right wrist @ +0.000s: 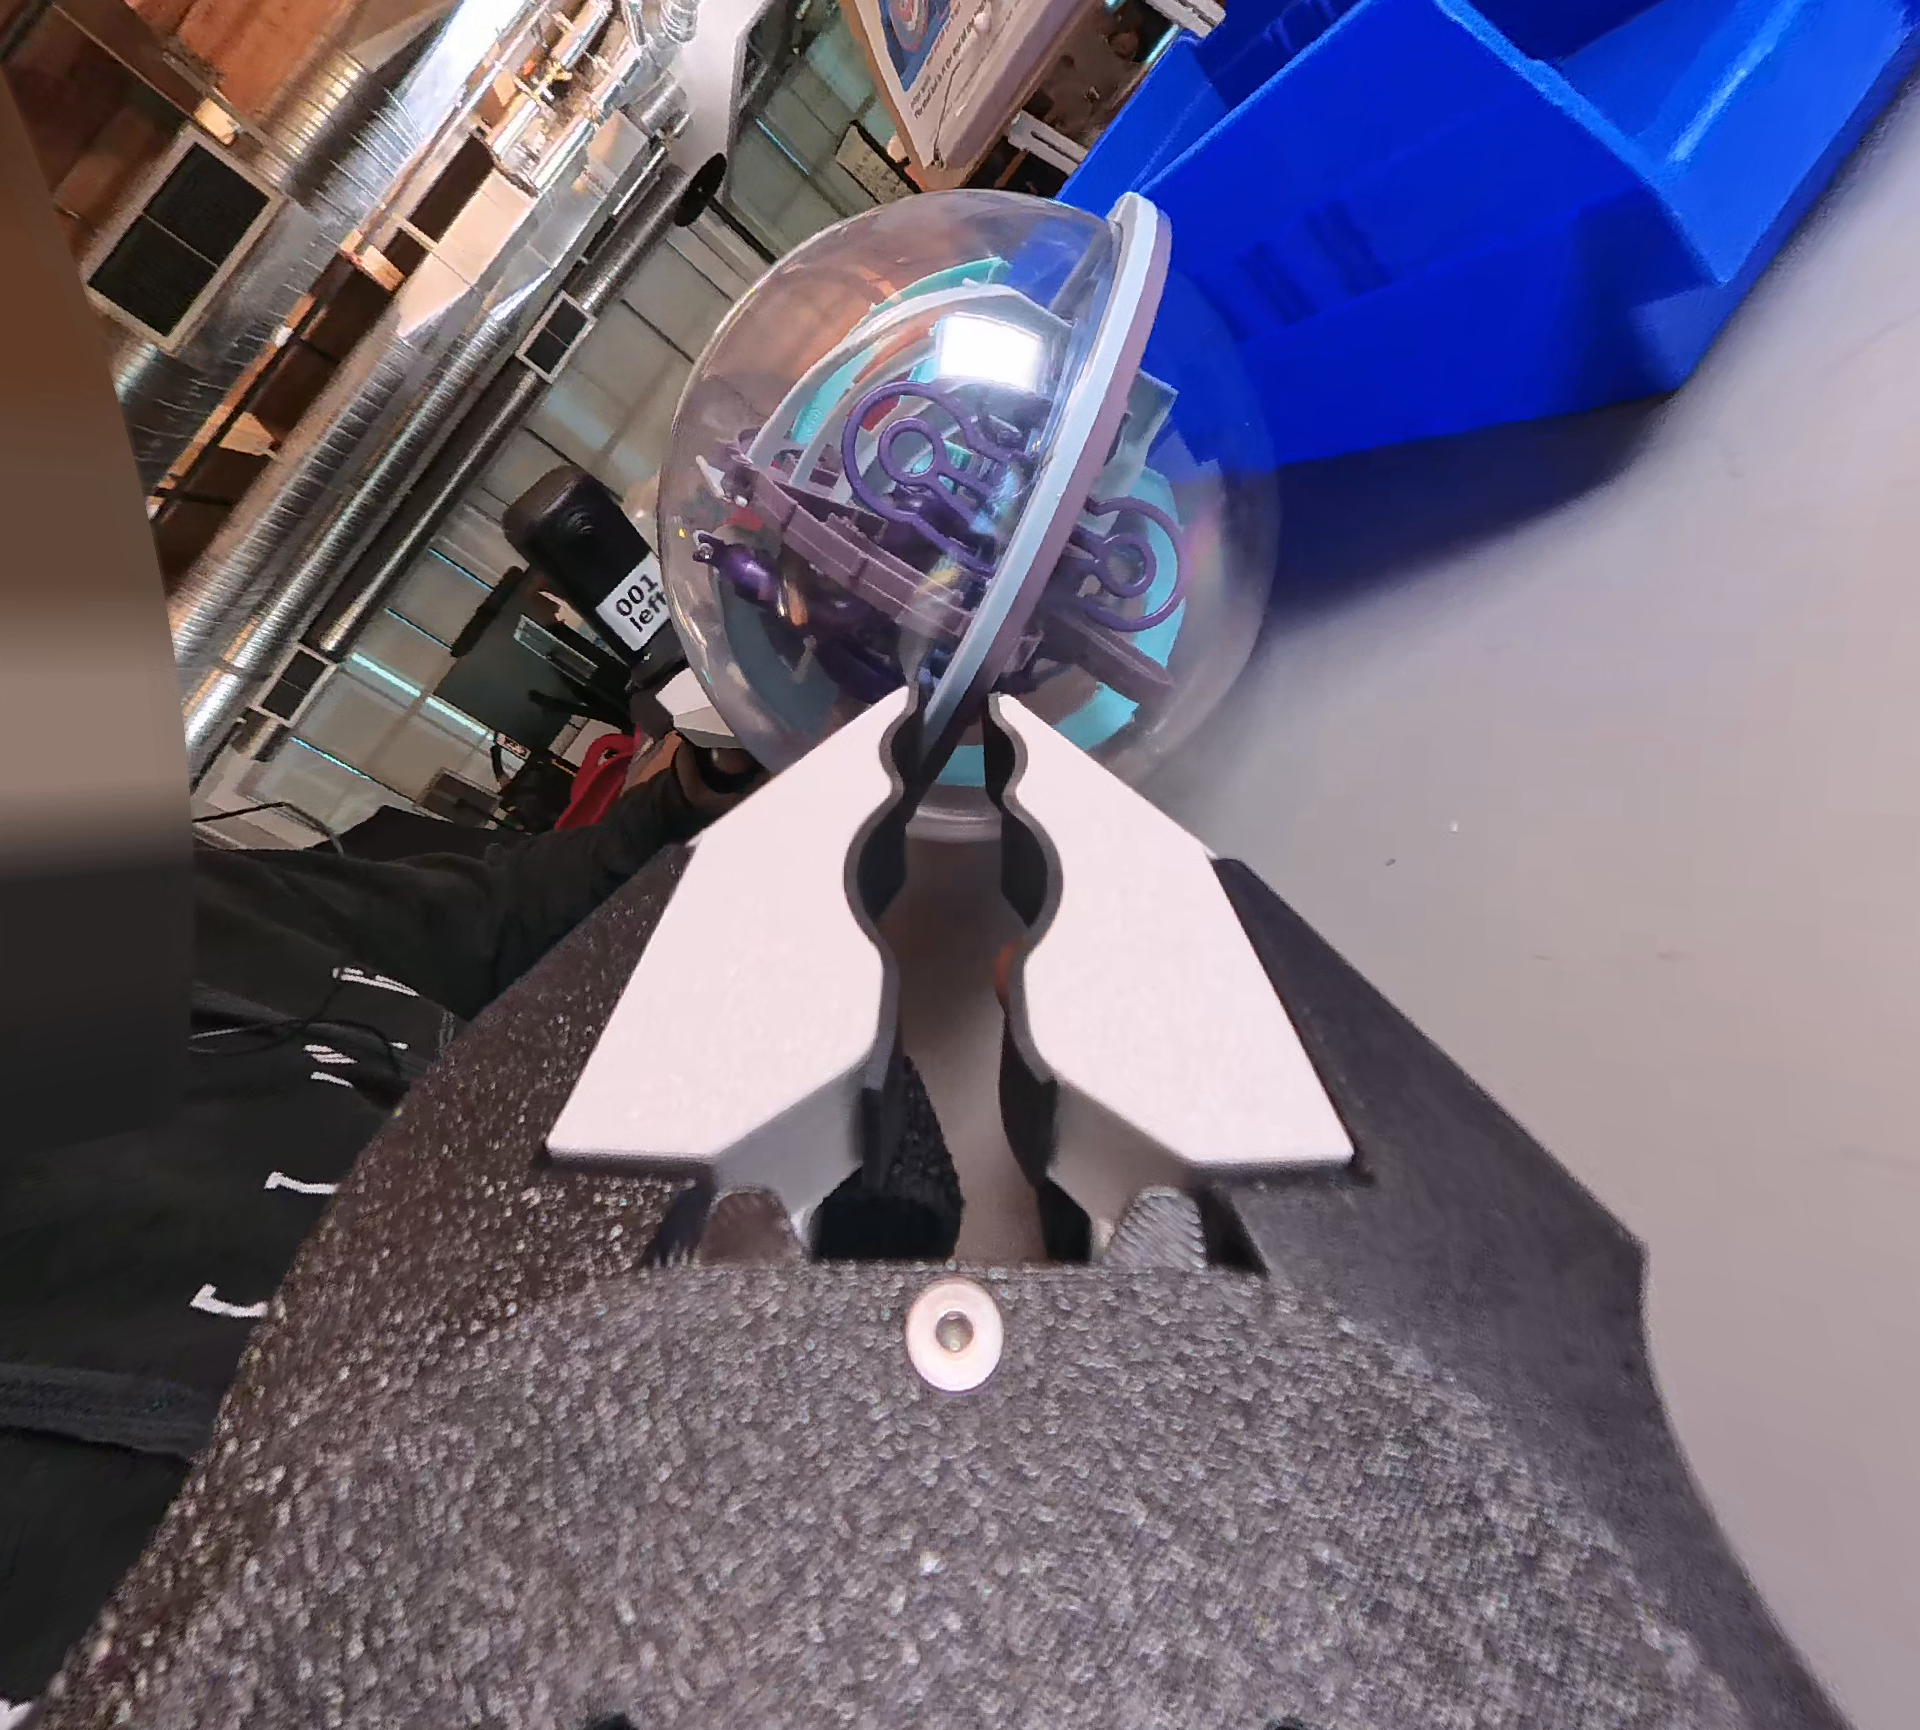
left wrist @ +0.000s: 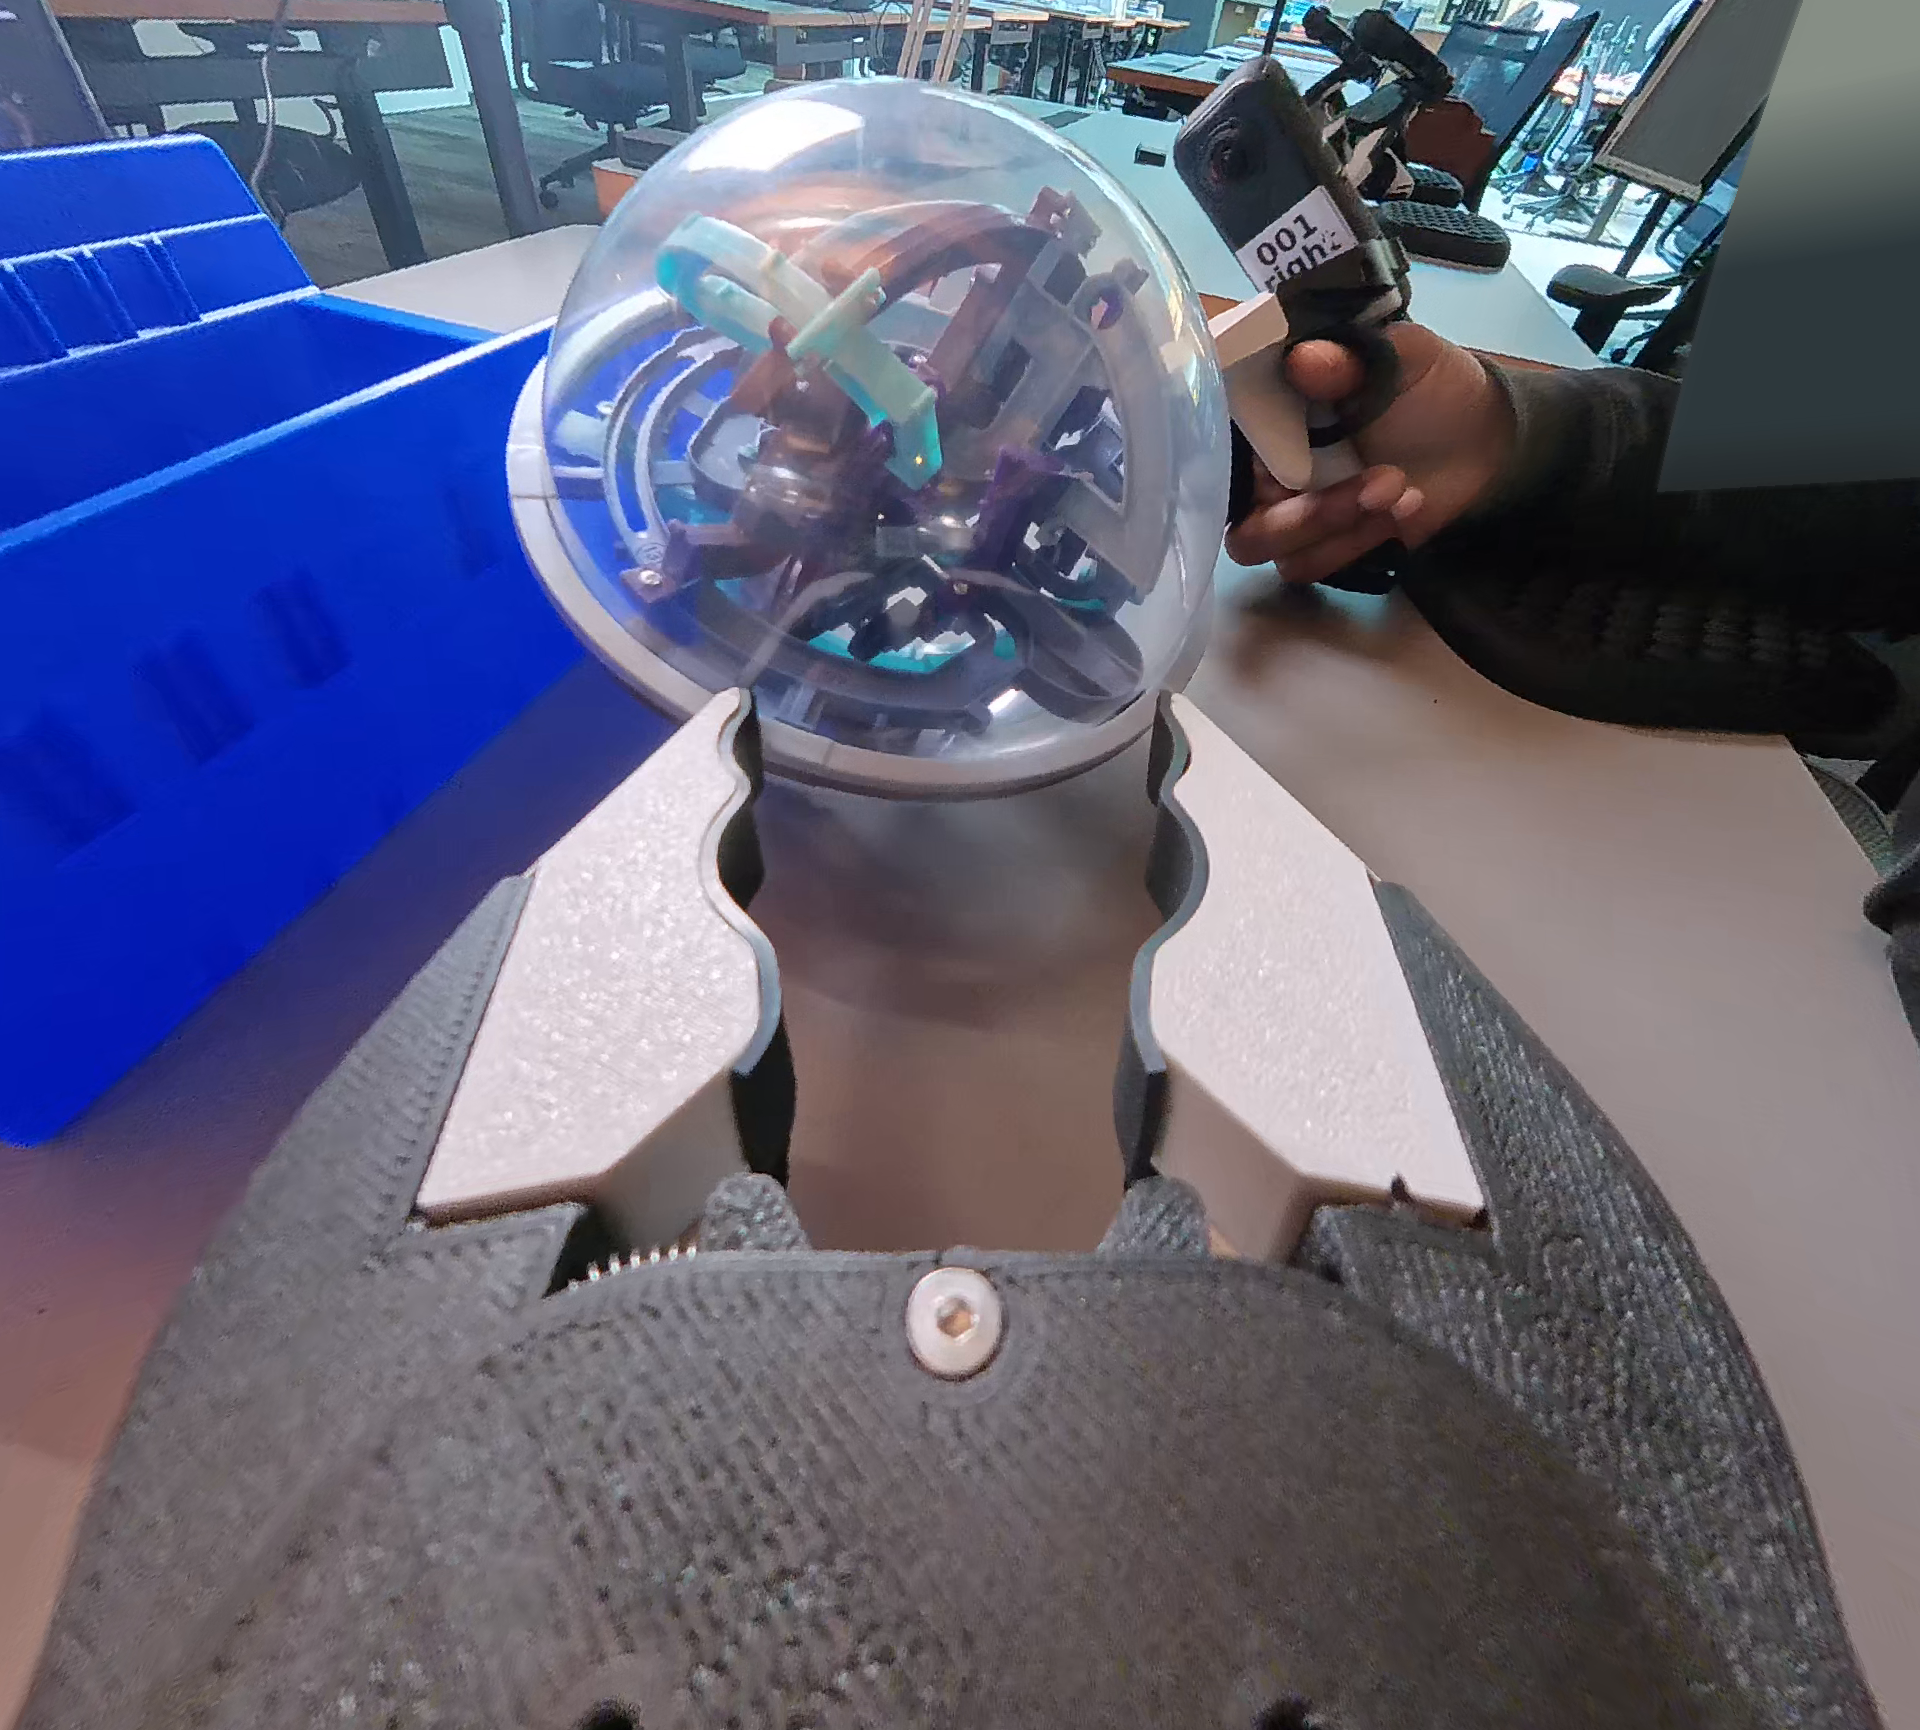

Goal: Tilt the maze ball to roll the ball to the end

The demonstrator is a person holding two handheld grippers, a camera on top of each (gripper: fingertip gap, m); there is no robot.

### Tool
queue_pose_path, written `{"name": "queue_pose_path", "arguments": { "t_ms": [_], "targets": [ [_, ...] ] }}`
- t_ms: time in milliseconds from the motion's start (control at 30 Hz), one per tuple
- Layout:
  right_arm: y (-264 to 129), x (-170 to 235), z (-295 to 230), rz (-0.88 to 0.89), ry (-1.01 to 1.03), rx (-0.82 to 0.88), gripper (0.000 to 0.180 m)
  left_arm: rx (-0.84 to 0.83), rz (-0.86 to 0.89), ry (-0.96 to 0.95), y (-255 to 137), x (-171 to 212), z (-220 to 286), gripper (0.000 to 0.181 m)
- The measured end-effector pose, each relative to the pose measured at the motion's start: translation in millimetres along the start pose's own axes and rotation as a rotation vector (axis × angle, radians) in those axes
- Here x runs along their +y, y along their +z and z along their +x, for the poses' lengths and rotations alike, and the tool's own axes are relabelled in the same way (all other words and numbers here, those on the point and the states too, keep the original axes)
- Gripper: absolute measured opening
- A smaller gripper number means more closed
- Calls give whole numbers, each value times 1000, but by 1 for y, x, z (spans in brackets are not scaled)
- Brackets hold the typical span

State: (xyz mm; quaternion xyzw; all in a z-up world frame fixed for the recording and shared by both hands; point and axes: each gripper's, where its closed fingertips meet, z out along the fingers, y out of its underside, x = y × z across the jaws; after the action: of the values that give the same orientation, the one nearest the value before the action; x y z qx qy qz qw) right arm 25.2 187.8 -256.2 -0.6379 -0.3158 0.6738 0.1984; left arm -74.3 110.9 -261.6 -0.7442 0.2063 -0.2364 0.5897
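The maze ball (left wrist: 862,433) is held tilted just above the grey surface (left wrist: 1455,849), beside the blue bin (left wrist: 260,589). Its clear shell is judged hard, smooth and slippery, light for its bulk, and liable to crack or scuff if squeezed hard or dropped. The grey equatorial rim (right wrist: 1081,475) is the only ridge offering purchase, so it is judged the place to grip. The right tongs (right wrist: 951,714) are pinched on that rim at its lower edge. The left tongs (left wrist: 951,714) are spread at the ball's lower edge; whether the tips touch the shell cannot be told. The small ball inside cannot be made out among the coloured tracks. A white label is borne by each gripper's camera body, and a printed card stands beyond the ball; the wording is left out.
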Motion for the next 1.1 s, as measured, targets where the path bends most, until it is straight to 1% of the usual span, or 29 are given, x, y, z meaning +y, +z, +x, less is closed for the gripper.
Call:
{"name": "queue_pose_path", "arguments": {
  "t_ms": [167,367,600,833,1033,1100],
  "targets": [
    [-1,-1,2,6,40,-5,8,4,-1,5,0,0,2,74],
    [-5,-8,10,44,61,29,8,25,-2,16,0,-1,8,71],
    [-16,-22,24,119,82,99,23,106,-31,28,4,5,26,71],
    [-21,-24,28,124,87,112,26,171,-52,59,6,8,41,69],
    [-20,-21,28,106,87,108,26,152,-21,59,0,2,36,68],
    [-20,-21,28,105,92,103,26,117,7,67,-3,-3,29,68]
  ]
}}
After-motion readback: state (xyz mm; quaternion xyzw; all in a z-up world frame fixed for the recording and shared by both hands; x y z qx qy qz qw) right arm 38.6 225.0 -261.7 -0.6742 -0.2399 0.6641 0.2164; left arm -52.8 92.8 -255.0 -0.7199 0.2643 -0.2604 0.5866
